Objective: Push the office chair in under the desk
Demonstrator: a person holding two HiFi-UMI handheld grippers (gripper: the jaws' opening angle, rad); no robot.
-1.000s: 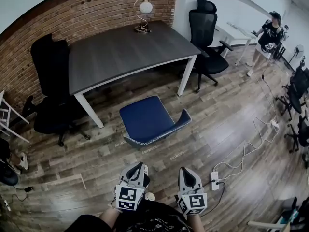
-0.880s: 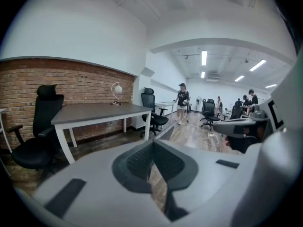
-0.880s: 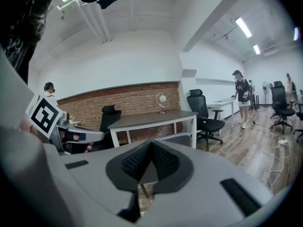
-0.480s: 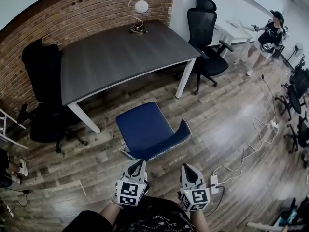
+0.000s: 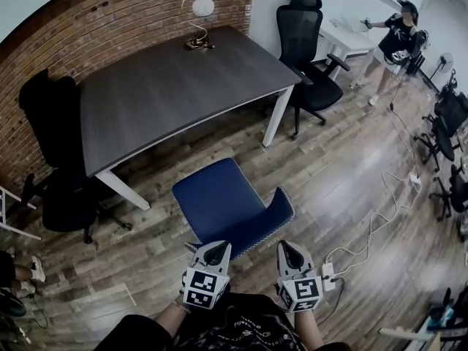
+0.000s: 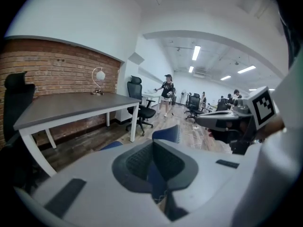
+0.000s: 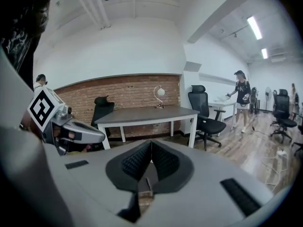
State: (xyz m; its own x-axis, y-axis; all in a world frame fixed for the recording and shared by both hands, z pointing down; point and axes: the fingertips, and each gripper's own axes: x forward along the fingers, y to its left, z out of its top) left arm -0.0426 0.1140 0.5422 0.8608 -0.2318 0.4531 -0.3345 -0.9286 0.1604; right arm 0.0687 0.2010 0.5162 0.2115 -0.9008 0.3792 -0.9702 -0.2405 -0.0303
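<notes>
The blue office chair (image 5: pixel 223 207) stands on the wood floor in front of the dark grey desk (image 5: pixel 168 86), seat toward the desk, its backrest (image 5: pixel 276 212) nearest me. My left gripper (image 5: pixel 218 247) is shut and empty, its tip just short of the backrest's near left corner. My right gripper (image 5: pixel 286 246) is shut and empty too, just behind the backrest's right end. The left gripper view shows the shut left gripper (image 6: pixel 152 143) with the blue backrest (image 6: pixel 168 133) beyond it. In the right gripper view the shut right gripper (image 7: pixel 151 143) points at the desk (image 7: pixel 147 113).
A black chair (image 5: pixel 58 159) stands at the desk's left end, another (image 5: pixel 307 50) at its right end. A lamp (image 5: pixel 197 13) sits on the far desk edge. A power strip with white cables (image 5: pixel 329 273) lies on the floor right of me. A person (image 5: pixel 395 35) stands far right.
Both grippers have come forward side by side to the chair's backrest, staying shut. The chair and desk now sit closer in the head view.
</notes>
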